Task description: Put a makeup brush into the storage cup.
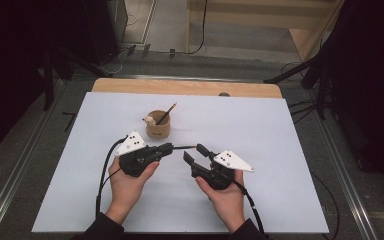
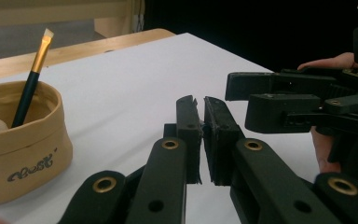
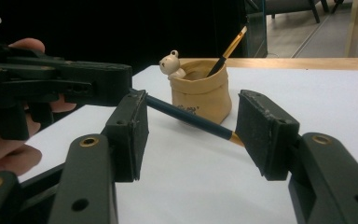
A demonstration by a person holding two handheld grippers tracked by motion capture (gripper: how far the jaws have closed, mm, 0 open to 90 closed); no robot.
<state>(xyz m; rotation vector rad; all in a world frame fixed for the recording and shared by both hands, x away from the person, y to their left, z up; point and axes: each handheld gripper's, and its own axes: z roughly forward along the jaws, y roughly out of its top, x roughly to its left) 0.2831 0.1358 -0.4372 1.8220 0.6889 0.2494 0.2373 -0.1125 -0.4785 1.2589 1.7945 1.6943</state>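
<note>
Left tongs (image 1: 166, 148) are clamping one end of a dark brush (image 3: 189, 118) above the middle of the white desk (image 1: 280, 150). Right tongs (image 1: 194, 152) are standing apart around it, not pressing. Nearby, a tan pot (image 1: 158, 125) is holding another brush (image 1: 166, 114).

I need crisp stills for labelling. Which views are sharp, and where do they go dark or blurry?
High view: evenly lit white table sheet, black surroundings. Left gripper view: tan fabric pot sharp, near edges soft. Right gripper view: dark-handled brush crisp, background black at upper left.
</note>
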